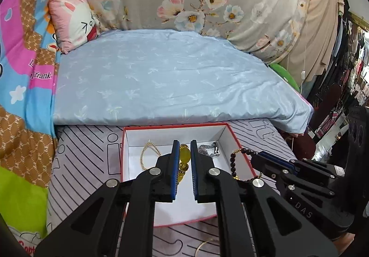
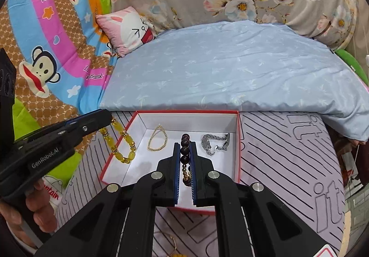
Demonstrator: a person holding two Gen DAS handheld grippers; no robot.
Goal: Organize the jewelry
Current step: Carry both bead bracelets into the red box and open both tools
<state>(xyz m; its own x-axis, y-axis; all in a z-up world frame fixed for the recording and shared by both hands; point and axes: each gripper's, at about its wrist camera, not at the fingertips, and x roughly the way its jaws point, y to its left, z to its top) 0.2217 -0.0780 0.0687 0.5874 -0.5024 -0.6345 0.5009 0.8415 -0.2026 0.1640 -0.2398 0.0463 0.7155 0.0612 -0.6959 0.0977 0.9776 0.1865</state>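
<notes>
**Two bead bracelets being held over the red-edged box**

The left tongs [image 1: 183,160] are clenching a yellow bracelet [image 2: 120,144] of glossy, translucent oval beads with small gold spacers; it is hanging from the tips across the box's left wall, its lower loop lying on the white floor inside. The right tongs [image 2: 185,160] are gripping a dark bracelet [image 2: 185,149] of round, polished maroon beads with a short run of tiny gold ones, dangling above the middle of the box [image 2: 238,141]. The box is a shallow rectangular cardboard tray, white inside with a red rim, sitting on a lilac bed sheet [image 2: 288,153] printed with black stripes and outlined letters. Inside it, a thin chain of fine gold beads [image 2: 157,139] is lying in a teardrop loop, and to the right a silver metal watch [image 2: 215,143] with a linked band is lying crumpled near the back wall. Beyond the box, a smooth pale-blue quilt [image 1: 173,77] is lying folded, with a pink cartoon pillow [image 1: 75,23] at its far left corner.
</notes>
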